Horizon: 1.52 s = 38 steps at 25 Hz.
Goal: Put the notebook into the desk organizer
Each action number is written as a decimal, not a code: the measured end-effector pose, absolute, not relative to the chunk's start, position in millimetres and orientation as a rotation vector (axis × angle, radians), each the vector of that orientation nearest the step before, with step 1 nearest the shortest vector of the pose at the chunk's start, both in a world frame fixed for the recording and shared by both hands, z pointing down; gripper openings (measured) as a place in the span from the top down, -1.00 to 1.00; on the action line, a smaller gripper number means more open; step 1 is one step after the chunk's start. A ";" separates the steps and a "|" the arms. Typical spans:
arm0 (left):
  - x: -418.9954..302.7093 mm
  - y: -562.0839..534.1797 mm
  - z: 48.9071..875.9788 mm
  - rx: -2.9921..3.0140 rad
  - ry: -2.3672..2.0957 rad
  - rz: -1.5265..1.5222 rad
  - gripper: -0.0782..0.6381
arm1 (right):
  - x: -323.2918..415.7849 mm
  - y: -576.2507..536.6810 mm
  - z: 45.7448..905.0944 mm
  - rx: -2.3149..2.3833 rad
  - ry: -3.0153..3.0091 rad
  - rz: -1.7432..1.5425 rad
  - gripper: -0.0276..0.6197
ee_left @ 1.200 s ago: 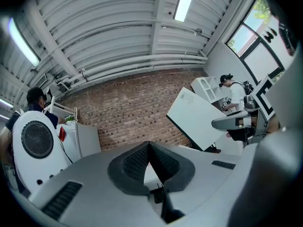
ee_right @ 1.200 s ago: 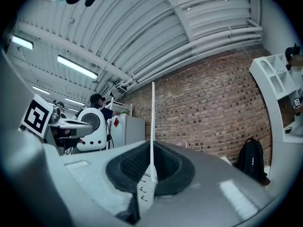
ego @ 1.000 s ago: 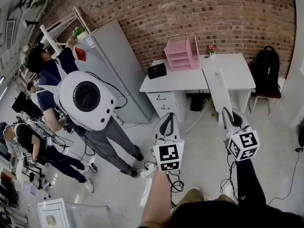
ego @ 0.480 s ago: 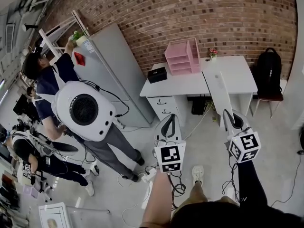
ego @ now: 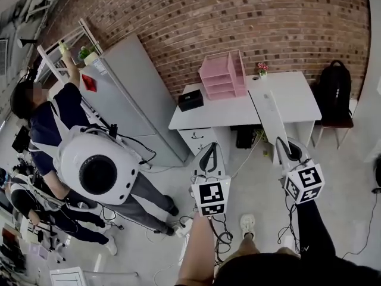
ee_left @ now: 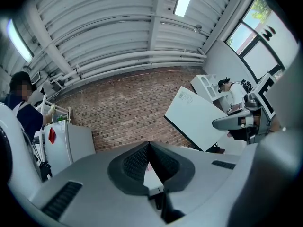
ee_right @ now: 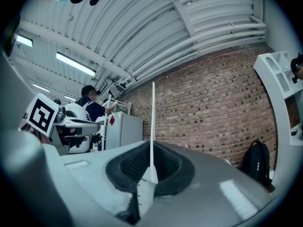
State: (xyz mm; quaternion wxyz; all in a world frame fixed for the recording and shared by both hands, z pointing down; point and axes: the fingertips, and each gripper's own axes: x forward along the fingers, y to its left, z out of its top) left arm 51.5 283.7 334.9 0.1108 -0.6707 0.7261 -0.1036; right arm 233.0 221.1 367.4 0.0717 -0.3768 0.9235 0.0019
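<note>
While R gripper (ego: 282,143) pinches notebook (ego: 266,113) edge-on, L gripper (ego: 209,150) pressed together, desk (ego: 221,110) well apart.

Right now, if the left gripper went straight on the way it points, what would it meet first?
Probably the white desk, around its drawer unit; nothing shows ahead of the left gripper, though depth is unclear.

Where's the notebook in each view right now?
Head view: notebook right of centre, extending from the right gripper.
Left gripper view: tilted white slab, centre right.
Right gripper view: edge-on thin upright line, centre, between the jaws.
Shared landmark: brick wall.
</note>
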 end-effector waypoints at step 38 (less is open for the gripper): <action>-115.7 -53.6 356.4 -2.134 2.094 -0.240 0.76 | 58.7 -99.0 380.9 -1.246 2.805 -0.008 0.89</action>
